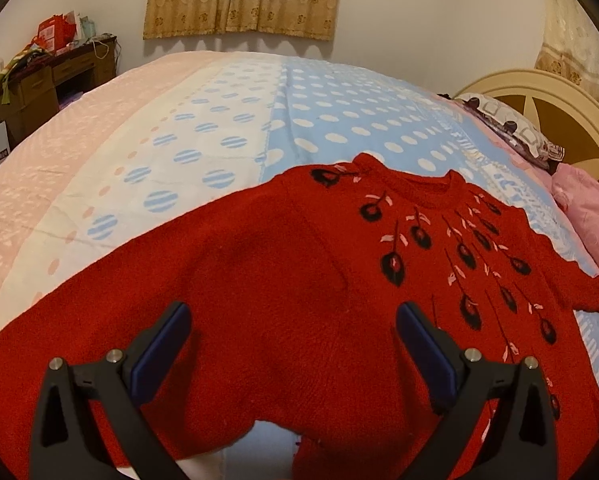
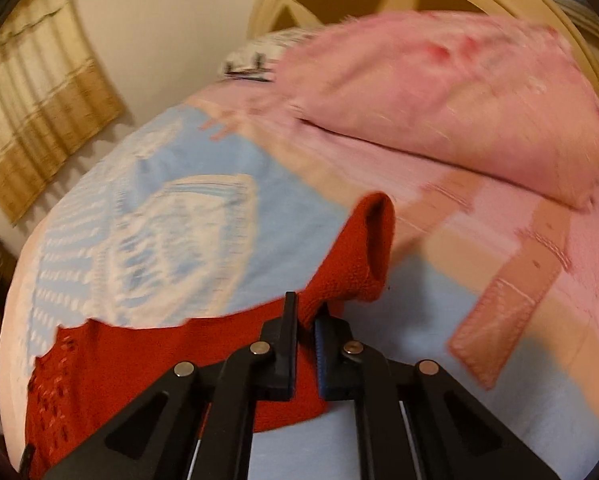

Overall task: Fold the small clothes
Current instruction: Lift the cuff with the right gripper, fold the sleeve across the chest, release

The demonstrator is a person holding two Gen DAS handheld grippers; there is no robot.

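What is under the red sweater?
The red sweater lies on a dotted blue, white and pink bedspread. The bedspread's pattern directly beneath it is covered.

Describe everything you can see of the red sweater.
The red sweater looks like fuzzy knit, with a round ribbed neck and black and pink feather-like motifs fanning down one side of its front. It lies spread front up on the dotted bedspread. The right gripper is shut on its sleeve near the cuff, lifting it; the open left gripper hovers above its body.

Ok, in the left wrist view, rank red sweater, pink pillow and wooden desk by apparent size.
1. red sweater, by far.
2 and 3. pink pillow and wooden desk: similar; the frame edge cuts off the pillow and distances differ, so unranked.
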